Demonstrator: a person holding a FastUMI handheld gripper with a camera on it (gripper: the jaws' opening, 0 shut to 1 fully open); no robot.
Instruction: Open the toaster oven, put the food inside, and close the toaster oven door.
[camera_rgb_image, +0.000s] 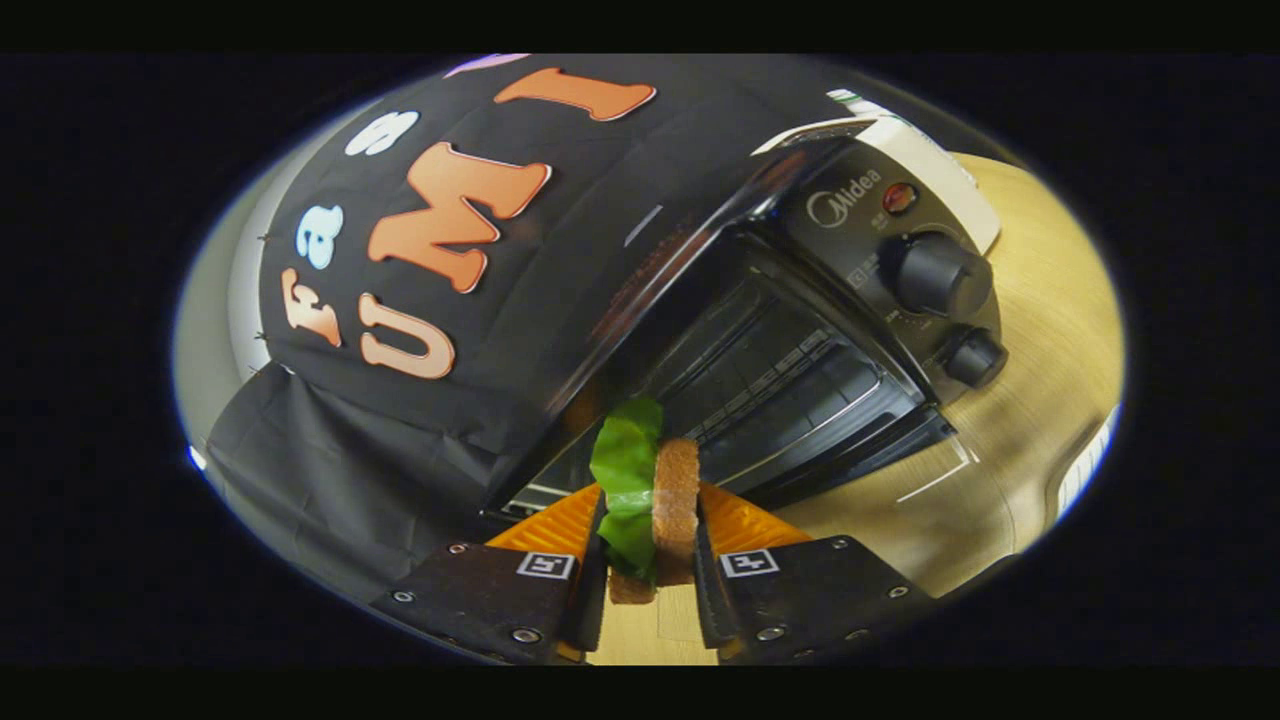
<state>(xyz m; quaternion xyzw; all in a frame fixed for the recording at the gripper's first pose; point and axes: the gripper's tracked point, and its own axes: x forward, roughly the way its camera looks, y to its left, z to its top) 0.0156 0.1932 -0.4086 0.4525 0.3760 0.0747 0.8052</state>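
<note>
Sandwich (655, 500) first: it's a toy-looking one, brown bread slices with a floppy green lettuce leaf in the middle, standing on edge right between the two fingers of the gripper (650, 535). Both fingers are pressed in against its sides, lettuce side on one finger, bread crust on the other, so it's clamped tight and held up off the light wooden tabletop (1040, 400).

Just beyond the fingers sits the black toaster oven (800, 330) with a cream-coloured top, and the whole scene looks heavily tilted from this angle. Its glass door (600, 310) is swung open, reflecting the booth's black cloth, so you can see straight into the dark cavity with a metal wire rack (790, 390) across it. The lettuce tip pokes up toward the mouth of the oven, but the sandwich is outside it, ahead of the opening.

On the oven's control panel there's a small red indicator light (899, 197) above two round black knobs, the bigger one (935, 275) over the smaller one (973, 357).
</note>
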